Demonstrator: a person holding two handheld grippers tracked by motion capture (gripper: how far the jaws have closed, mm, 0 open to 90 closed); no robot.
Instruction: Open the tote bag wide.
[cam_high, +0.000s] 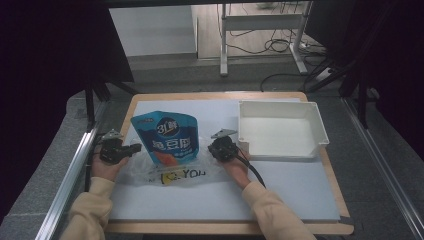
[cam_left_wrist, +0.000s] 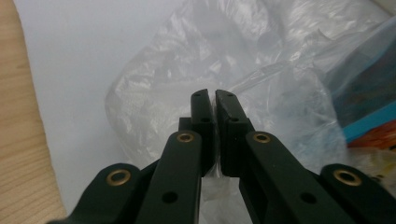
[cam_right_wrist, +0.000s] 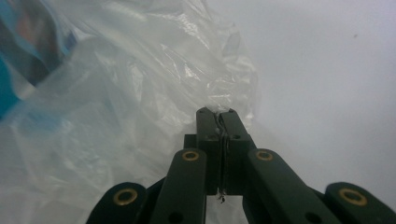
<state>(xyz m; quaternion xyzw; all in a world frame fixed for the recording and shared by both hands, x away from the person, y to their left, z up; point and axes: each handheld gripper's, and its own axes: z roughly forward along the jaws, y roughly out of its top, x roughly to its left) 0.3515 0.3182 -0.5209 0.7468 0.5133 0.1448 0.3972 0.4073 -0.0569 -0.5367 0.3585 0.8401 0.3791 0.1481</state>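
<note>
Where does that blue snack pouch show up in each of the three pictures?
High view: the pouch stands left of centre, between the two grippers, inside the clear bag.
Left gripper view: at the right edge, behind the film.
Right gripper view: at the upper left corner, blurred behind the film.
Shared landmark: the crinkled clear bag, which both grippers pinch.
</note>
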